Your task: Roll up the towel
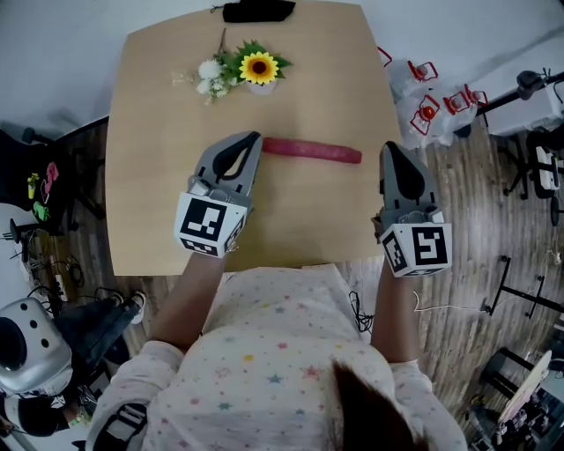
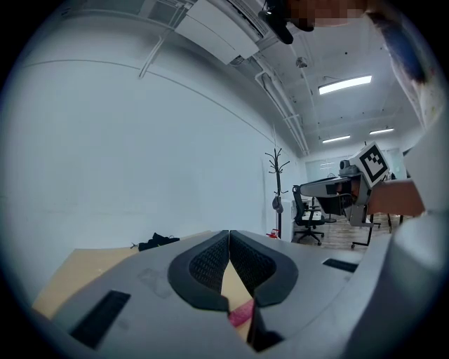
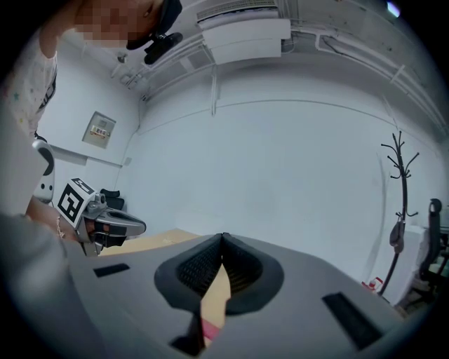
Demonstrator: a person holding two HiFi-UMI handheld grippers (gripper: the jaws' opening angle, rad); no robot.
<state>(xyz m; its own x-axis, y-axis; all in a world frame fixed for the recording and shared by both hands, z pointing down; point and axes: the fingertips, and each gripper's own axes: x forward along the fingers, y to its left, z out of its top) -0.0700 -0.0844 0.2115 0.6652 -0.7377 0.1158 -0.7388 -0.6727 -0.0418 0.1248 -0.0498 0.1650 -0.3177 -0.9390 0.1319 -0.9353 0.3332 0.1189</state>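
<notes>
I judge the rolling as done: the towel [image 1: 311,150] lies as a tight red roll on the worktop [image 1: 308,88], just nearer to me than the sunflower [image 1: 258,67]. My left gripper [image 1: 254,137] and right gripper [image 1: 390,146] have their jaws closed together on nothing. I think only taking the hands away is left. The worktop is pale wood, and a black thing [image 1: 257,11] lies beyond the sunflower. The room has white walls and a plank floor.
</notes>
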